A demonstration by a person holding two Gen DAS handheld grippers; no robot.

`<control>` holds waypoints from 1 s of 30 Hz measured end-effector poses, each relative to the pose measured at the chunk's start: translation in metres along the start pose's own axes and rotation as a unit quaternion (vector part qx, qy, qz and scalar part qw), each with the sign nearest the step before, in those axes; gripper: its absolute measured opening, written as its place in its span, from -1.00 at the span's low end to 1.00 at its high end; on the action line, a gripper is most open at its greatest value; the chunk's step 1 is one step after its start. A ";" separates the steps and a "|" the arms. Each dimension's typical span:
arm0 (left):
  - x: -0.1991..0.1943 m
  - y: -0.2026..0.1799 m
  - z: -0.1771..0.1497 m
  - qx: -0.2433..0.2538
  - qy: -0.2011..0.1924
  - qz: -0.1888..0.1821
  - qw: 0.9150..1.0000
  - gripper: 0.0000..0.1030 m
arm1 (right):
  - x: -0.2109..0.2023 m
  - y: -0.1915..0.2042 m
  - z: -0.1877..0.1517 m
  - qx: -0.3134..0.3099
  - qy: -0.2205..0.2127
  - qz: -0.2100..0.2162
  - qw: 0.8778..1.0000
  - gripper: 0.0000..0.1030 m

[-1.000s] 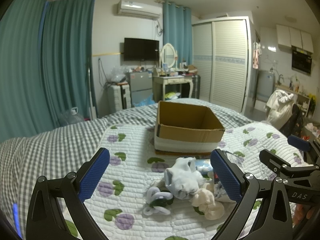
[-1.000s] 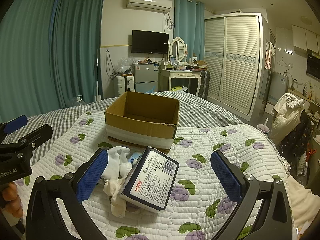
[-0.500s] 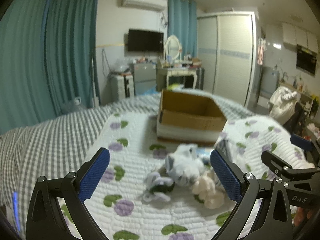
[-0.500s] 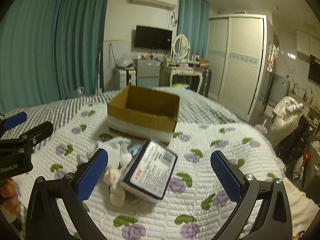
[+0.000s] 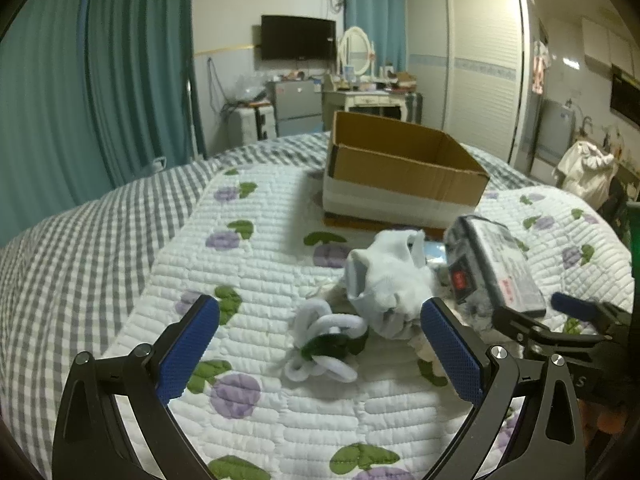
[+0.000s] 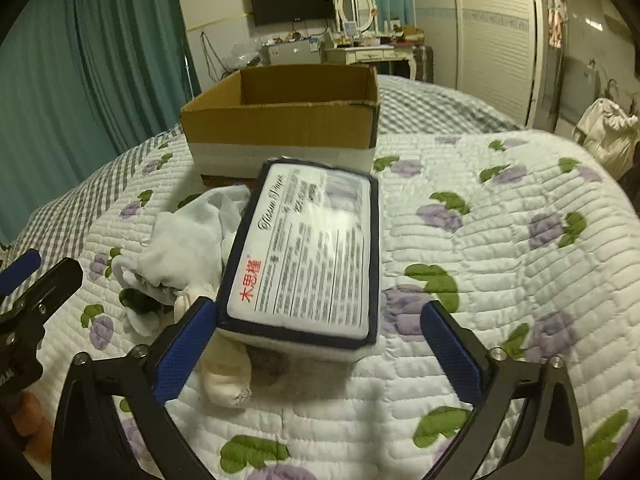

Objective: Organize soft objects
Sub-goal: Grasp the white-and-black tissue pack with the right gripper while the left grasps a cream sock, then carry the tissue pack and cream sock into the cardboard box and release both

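A small heap of soft things lies on the quilt in front of an open cardboard box [image 5: 404,168], which also shows in the right wrist view [image 6: 280,120]. The heap holds a white sock [image 5: 384,280], a white and green looped item [image 5: 324,340], a cream sock [image 6: 224,372] and a tissue pack [image 6: 308,256] with a dark border. My left gripper [image 5: 320,348] is open, its jaws either side of the looped item. My right gripper [image 6: 320,356] is open, its jaws flanking the near end of the tissue pack [image 5: 496,272].
The quilt [image 6: 480,240] with purple flowers covers a grey checked bedspread [image 5: 80,240]. Teal curtains [image 5: 100,80] hang at the left. A dresser with a mirror [image 5: 356,56], a television [image 5: 298,38] and a wardrobe [image 5: 480,68] stand beyond the bed.
Both grippers have moved forward and down toward the heap. The tissue pack and the socks now look much closer. Both grippers stay open.
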State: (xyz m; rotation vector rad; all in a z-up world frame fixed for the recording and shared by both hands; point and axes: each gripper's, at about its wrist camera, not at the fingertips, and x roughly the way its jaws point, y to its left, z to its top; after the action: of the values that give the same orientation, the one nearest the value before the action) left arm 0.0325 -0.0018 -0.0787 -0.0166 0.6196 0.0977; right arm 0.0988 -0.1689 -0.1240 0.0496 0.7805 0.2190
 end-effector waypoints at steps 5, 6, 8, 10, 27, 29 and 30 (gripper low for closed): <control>0.001 -0.010 -0.001 0.015 0.004 0.001 1.000 0.99 | -0.002 -0.005 -0.003 0.004 -0.006 0.035 0.999 0.22; 0.000 -0.012 -0.001 0.017 0.005 -0.001 1.000 0.98 | -0.005 -0.005 -0.004 -0.001 -0.009 0.035 0.999 0.20; -0.001 -0.020 -0.001 0.020 0.008 -0.011 1.000 0.97 | -0.013 -0.010 -0.005 -0.005 -0.016 0.036 0.999 0.13; 0.000 -0.030 -0.003 0.024 0.013 -0.023 0.999 0.97 | -0.023 -0.019 -0.005 -0.006 -0.026 0.026 0.999 0.08; 0.064 -0.088 -0.037 0.030 0.110 -0.096 0.989 -0.10 | -0.034 -0.056 -0.005 -0.004 -0.038 -0.017 0.999 0.03; 0.059 -0.087 -0.038 0.034 0.107 -0.100 0.989 -0.27 | -0.034 -0.056 -0.005 -0.005 -0.038 -0.017 0.999 0.02; 0.055 -0.087 -0.037 0.038 0.106 -0.104 0.988 -0.38 | -0.035 -0.056 -0.005 -0.005 -0.039 -0.017 0.999 0.02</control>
State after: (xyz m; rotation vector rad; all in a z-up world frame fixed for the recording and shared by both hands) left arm 0.0638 -0.0852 -0.1424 -0.0185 0.8292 -0.1306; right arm 0.0811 -0.2312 -0.1101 0.0356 0.7030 0.1875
